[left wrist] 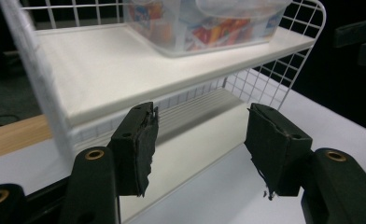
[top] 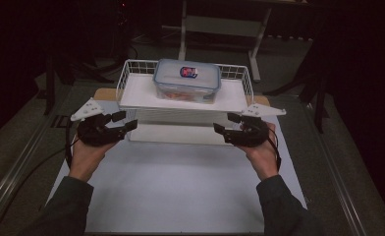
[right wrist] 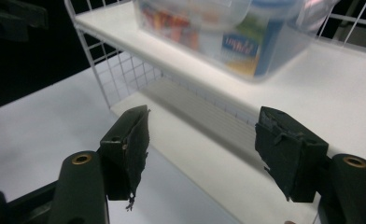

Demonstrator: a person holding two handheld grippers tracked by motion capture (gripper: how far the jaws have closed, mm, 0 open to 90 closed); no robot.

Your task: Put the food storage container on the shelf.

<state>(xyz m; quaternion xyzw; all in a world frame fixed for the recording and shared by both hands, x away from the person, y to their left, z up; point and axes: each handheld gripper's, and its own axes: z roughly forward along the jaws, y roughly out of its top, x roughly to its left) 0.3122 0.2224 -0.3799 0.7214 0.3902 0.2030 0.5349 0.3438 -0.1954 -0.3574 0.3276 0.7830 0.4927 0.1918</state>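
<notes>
While a lidded plastic box (top: 186,80) is sitting on the top shelf of the white wire rack (top: 131,98), the left gripper (top: 124,121) and right gripper (top: 226,122) are hovering at its front corners, fingers wide and empty.

Hidden, cropped and blurred parts

In the high view the label on the container lid (top: 188,72) is too small to read, and the room behind the white wire shelf (top: 131,93) is too dark to make out. In the left tool view the container (left wrist: 204,23) is cut off by the top edge, its contents blurred. In the right tool view its printed packets (right wrist: 239,46) are unreadable.
</notes>
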